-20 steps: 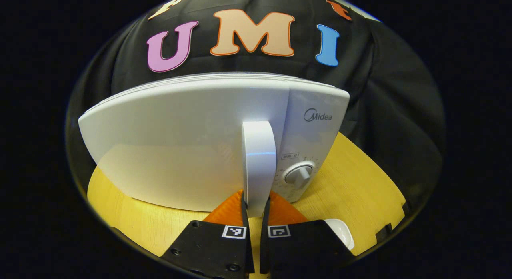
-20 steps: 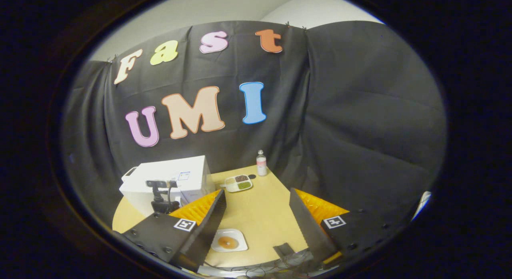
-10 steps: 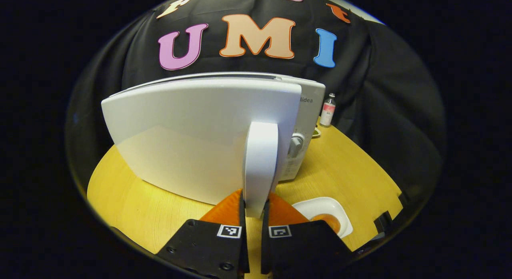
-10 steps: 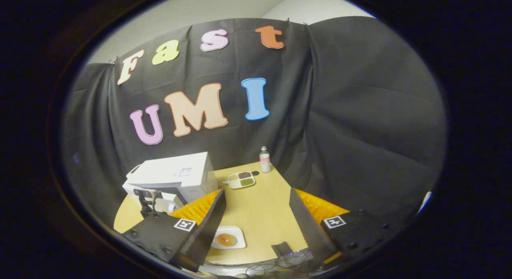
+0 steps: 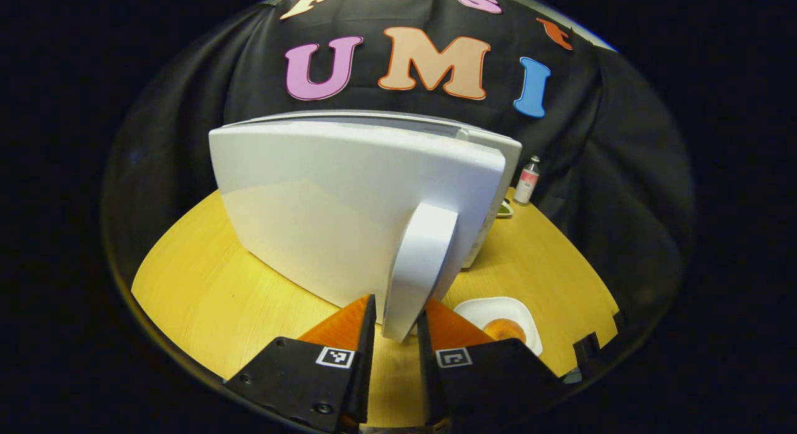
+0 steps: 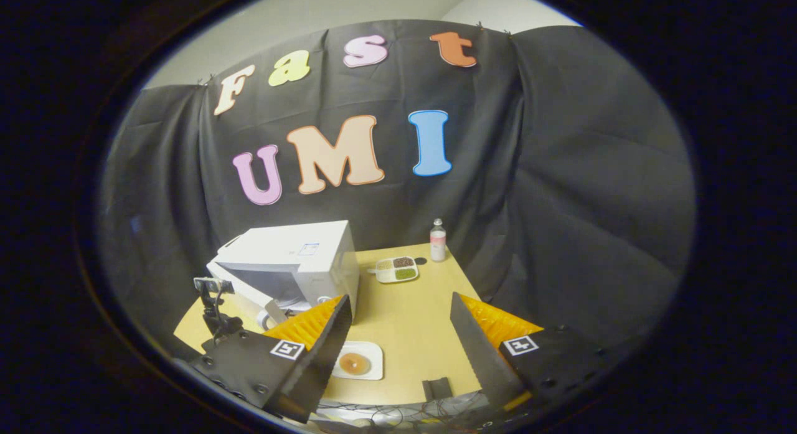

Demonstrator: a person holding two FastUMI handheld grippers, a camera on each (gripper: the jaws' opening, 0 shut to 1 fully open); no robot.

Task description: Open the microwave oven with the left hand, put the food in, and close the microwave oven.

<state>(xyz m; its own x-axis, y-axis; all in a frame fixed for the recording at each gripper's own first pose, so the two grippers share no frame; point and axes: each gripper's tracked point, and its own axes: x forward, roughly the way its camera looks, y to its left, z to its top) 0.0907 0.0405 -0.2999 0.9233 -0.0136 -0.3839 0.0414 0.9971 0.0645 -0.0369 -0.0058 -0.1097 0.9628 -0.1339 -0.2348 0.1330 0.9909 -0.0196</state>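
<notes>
- The left tool (image 5: 393,334) is pointing at the microwave door (image 5: 348,203), its two fingers sitting on either side of the lower end of the door handle (image 5: 418,269); a thin gap shows on each side, so I cannot tell whether they are pressing on it.
- From the right gripper view, the left tool (image 6: 215,306) is sitting well ahead and to the left, at the outer edge of the door, which is standing swung out from the microwave oven (image 6: 292,259) with the cavity showing behind it.
- The right tool (image 6: 398,337) is hanging above the near edge of the table (image 6: 405,316), tilted downward, with its fingers spread wide and nothing between them.
- Open table is lying between the right tool's fingers and running ahead to the far edge at the booth's wall; the near edge is lying just under the tool.
- The white plate (image 6: 358,362) is sitting just beside the right tool's left finger, carrying the round orange-brown food (image 6: 353,363); in the left gripper view, plate (image 5: 498,312) and food (image 5: 504,329) are lying just right of the left tool.
- Far ahead of the right tool, a divided tray (image 6: 396,270) is holding dark, green and pale fillings, with a small bottle (image 6: 438,241) standing upright beside it.
</notes>
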